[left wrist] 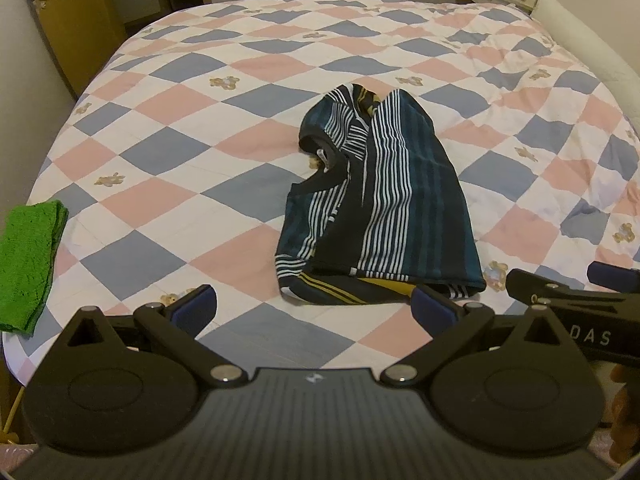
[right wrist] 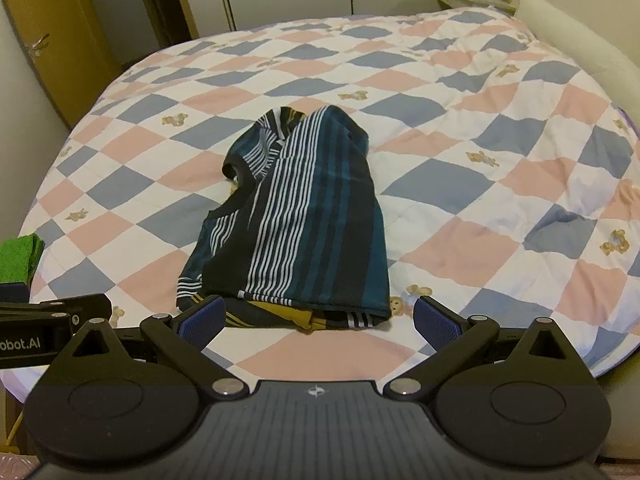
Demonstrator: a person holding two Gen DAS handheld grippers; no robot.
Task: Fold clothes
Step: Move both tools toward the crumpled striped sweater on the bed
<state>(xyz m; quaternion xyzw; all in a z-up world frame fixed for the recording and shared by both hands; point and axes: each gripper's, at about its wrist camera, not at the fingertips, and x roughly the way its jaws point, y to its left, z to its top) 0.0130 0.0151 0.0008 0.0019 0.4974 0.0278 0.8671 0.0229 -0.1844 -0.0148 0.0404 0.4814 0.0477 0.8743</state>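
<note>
Together, we held both grippers low over the near edge of the bed (left wrist: pixel 168 92), neither touching any cloth. Our left gripper (left wrist: pixel 314 306) had its blue pads spread wide, and our right gripper (right wrist: pixel 316 316) was spread just as wide, nothing between its fingers. The striped shirt (left wrist: pixel 384 200) lay folded lengthwise near the middle of the checked quilt, its hem toward the near edge. A green towel (left wrist: pixel 28 264) sat folded at the near left corner.
</note>
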